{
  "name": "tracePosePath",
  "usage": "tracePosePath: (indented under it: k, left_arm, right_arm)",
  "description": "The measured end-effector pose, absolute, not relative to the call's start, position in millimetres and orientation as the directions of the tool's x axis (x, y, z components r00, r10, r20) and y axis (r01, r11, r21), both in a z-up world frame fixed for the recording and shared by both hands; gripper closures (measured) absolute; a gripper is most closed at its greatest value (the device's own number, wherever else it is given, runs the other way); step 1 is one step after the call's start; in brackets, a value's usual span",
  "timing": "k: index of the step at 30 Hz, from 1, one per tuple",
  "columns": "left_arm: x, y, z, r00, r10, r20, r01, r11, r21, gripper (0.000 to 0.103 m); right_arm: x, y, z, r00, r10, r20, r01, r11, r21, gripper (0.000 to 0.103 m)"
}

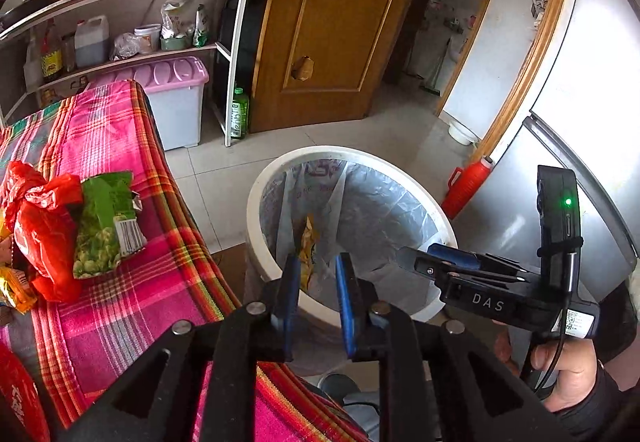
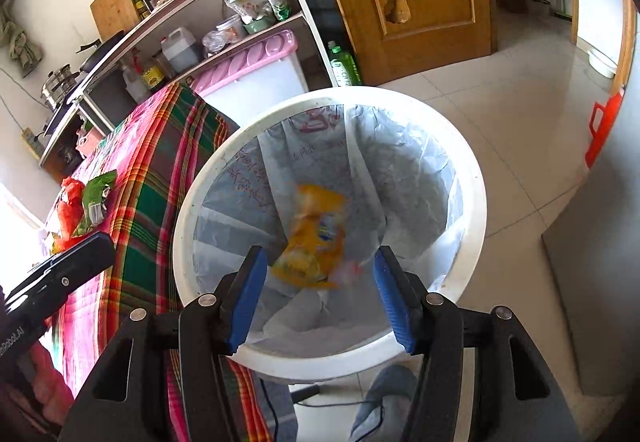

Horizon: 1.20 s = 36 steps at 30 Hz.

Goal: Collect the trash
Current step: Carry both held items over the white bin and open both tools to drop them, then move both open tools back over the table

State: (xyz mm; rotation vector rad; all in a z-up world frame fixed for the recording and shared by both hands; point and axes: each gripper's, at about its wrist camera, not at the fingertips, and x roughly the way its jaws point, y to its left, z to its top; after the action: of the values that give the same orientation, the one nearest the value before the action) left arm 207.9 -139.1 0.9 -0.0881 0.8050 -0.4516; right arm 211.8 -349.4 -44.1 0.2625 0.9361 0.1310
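Over the lined white bin (image 2: 478, 202), both grippers hover.
Left gripper (image 1: 317, 302) and right gripper (image 2: 320, 296) stand released; a yellow wrapper (image 2: 316, 242) lies blurred inside.

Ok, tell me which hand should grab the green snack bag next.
Probably left. The left gripper hangs empty at the bin edge beside the table; the green snack bag lies on its side. The right gripper is over the bin.

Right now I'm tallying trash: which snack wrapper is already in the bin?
The yellow wrapper, blurred inside the white bin over its plastic liner. The green wrapper lies on the striped tablecloth beside a red bag.
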Motion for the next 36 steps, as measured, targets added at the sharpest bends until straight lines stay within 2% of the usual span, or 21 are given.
tracePosePath:
  k: [9, 17, 22, 27, 31, 36]
  left_arm:
    - [172.5, -111.3, 21.7, 0.685, -0.394, -0.613, 0.318, 0.919, -0.234, 0.084]
    - [135.4, -67.3, 32.3, 0.765, -0.303, -0.568, 0.219, 0.952, -0.212, 0.084]
    - [114.9, -32.9, 30.9, 0.792, -0.233, -0.564, 0.138, 0.969, -0.206, 0.084]
    - [96.3, 2.7, 29.1, 0.819, -0.160, -0.551, 0.052, 0.977, -0.206, 0.076]
    - [80.8, 29.5, 26.4, 0.835, -0.109, -0.539, -0.006, 0.978, -0.208, 0.064]
    - [68.0, 55.0, 24.9, 0.852, -0.050, -0.521, -0.055, 0.982, -0.183, 0.063]
  right_arm:
    - [186.6, -329.5, -8.9, 0.653, 0.252, -0.714, -0.069, 0.959, 0.275, 0.046]
    - [155.5, -283.4, 17.3, 0.709, 0.338, -0.619, -0.225, 0.940, 0.256, 0.044]
    - [143.4, -247.1, 19.1, 0.671, 0.411, -0.617, -0.313, 0.912, 0.267, 0.040]
    - [134.5, -215.7, 19.7, 0.633, 0.463, -0.621, -0.386, 0.883, 0.266, 0.040]
    - [131.7, -194.3, 18.6, 0.602, 0.494, -0.628, -0.425, 0.863, 0.271, 0.040]
    - [131.9, -170.0, 12.6, 0.558, 0.516, -0.650, -0.461, 0.844, 0.274, 0.040]
